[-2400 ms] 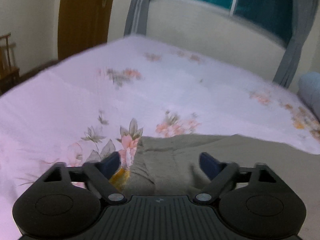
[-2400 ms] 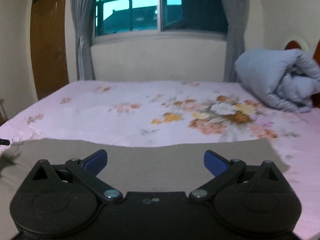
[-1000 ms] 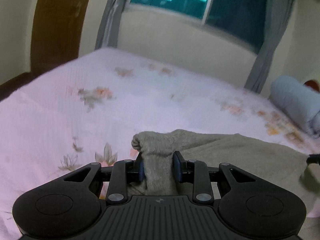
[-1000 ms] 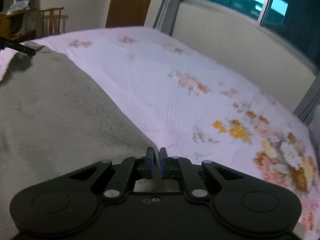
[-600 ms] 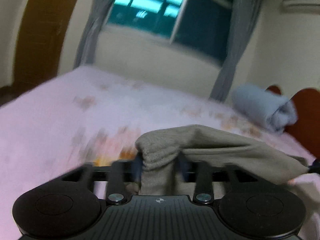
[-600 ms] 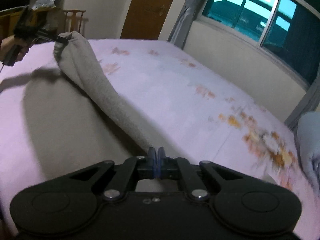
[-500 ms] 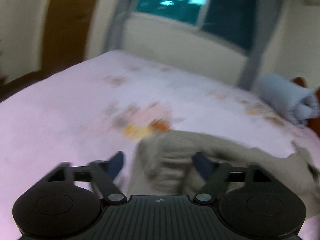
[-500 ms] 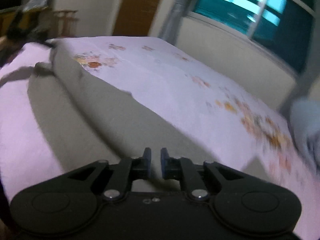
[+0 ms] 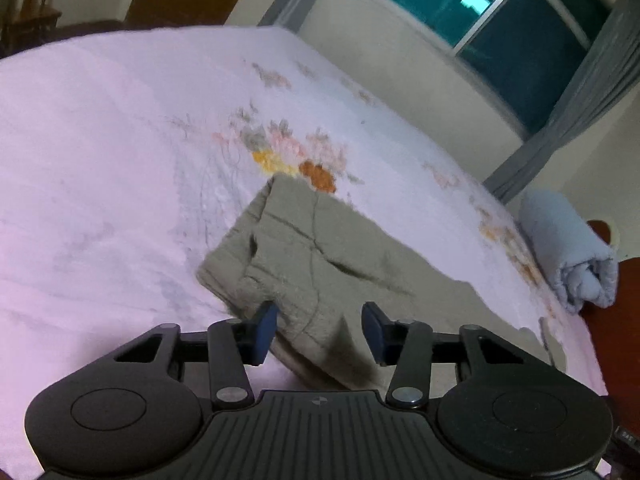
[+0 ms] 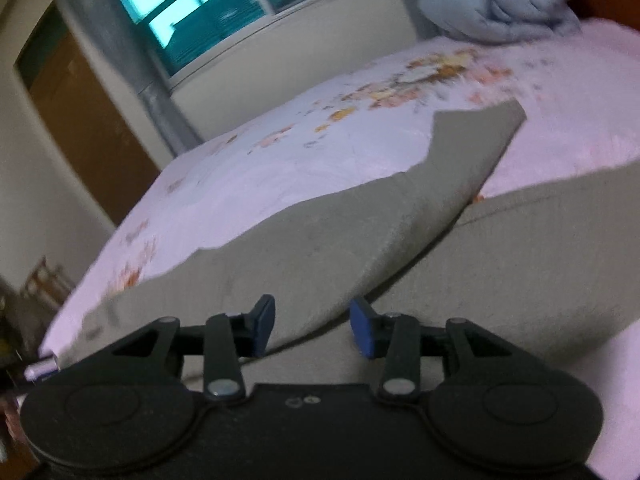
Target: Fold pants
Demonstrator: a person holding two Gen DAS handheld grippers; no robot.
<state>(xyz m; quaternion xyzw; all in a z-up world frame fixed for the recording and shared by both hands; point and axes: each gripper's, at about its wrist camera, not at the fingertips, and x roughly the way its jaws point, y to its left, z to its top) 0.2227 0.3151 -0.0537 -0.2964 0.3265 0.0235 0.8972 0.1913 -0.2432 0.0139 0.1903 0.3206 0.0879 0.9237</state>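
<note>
Olive-grey pants [image 9: 320, 248] lie folded on the floral bedsheet [image 9: 100, 152]; left gripper [image 9: 319, 330] has just been closing, right gripper [image 10: 312, 326] opening; both stand part-open, pads clear of the cloth.

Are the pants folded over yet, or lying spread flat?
Folded over. In the right wrist view one layer of the pants lies on top of another on the bed sheet, its edge raised. Whether the edges line up cannot be told.

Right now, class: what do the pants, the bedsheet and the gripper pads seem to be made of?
Pants: thick, soft olive-grey fabric, maybe fleece or brushed cotton; matte, fuzzy surface, limp folds.
Bedsheet: thin woven cloth, likely cotton; pale pink, printed flowers, fine creases.
Pads: blue, smooth, probably rubber or plastic; the look leaves it open.
</note>
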